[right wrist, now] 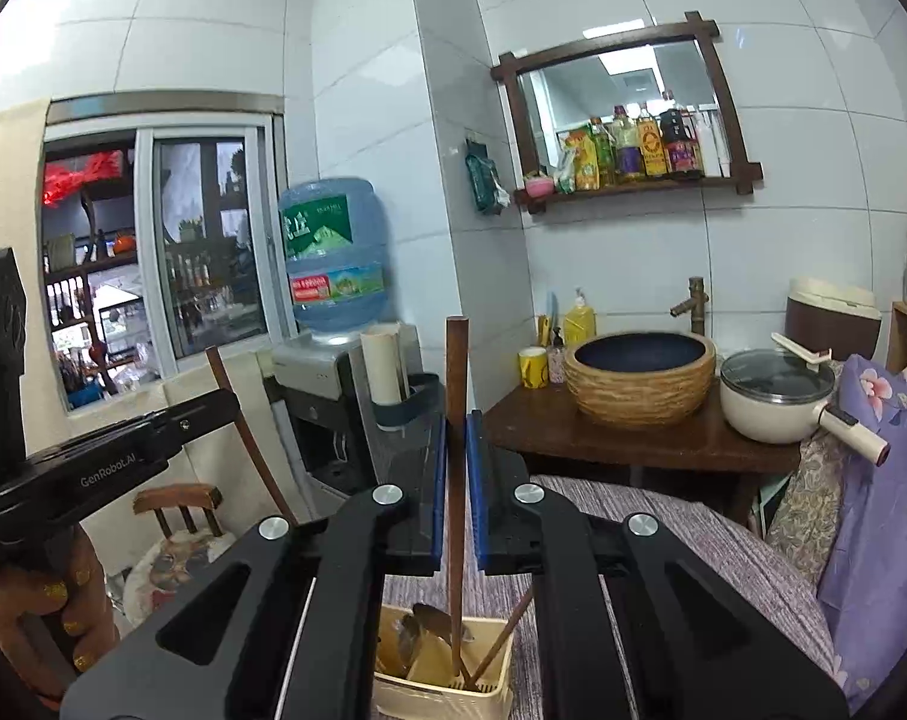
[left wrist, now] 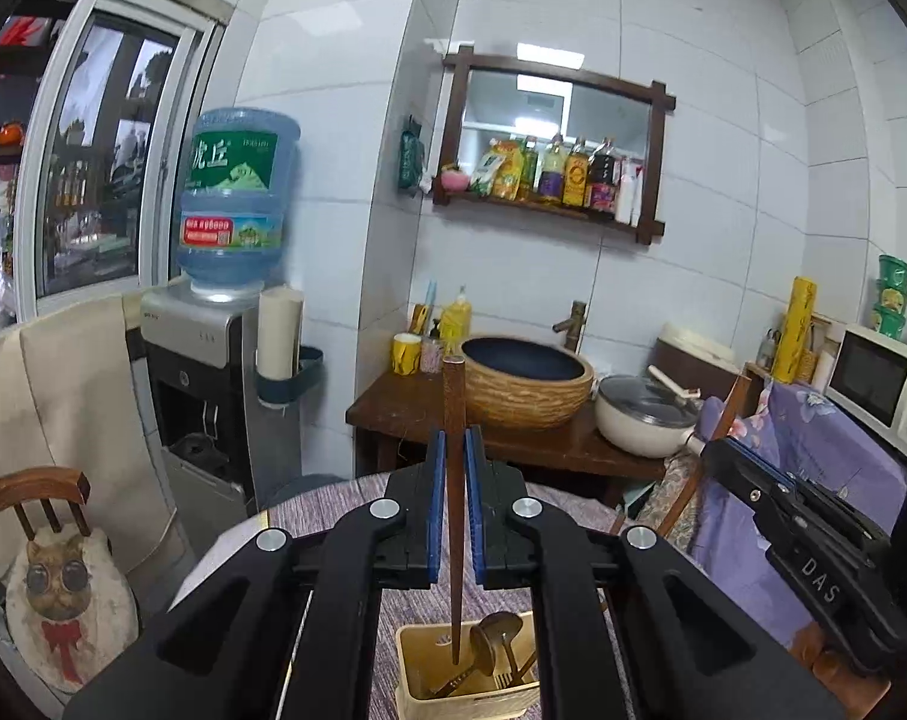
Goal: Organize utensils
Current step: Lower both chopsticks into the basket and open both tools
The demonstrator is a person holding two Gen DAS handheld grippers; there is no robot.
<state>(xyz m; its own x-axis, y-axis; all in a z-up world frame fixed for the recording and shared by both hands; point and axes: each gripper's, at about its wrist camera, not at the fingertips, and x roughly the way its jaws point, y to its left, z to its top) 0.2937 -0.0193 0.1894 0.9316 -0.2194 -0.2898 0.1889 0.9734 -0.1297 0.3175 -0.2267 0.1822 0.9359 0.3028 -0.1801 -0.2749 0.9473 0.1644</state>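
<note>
Both grippers are raised above a round table covered in a grey-purple woven cloth (left wrist: 333,498), and each one is clamped on a single dark brown wooden chopstick. The left gripper (left wrist: 455,450) has its blue-padded jaws pressed tight against the left chopstick (left wrist: 454,480), which stands nearly upright, its square top poking above the jaws and its thin tip hanging just over the mouth of a cream plastic utensil holder (left wrist: 417,684). The right gripper (right wrist: 457,438) grips the right chopstick (right wrist: 456,480) the same way, upright, its lower end reaching down into that cream holder (right wrist: 393,696). The holder sits on the cloth at the near edge of the table, directly under both tools. Inside it lean bronze-coloured metal spoons (left wrist: 495,636) and a small fork (left wrist: 504,675), and from the right-hand camera another brown stick (right wrist: 501,636) slants against its right wall. A hand (right wrist: 51,606) with gold-glitter nails wraps the left gripper's handle. Behind the table stand a woven-sided basin (left wrist: 525,384) and a lidded cream pot (left wrist: 645,420) on a dark wooden counter.
</note>
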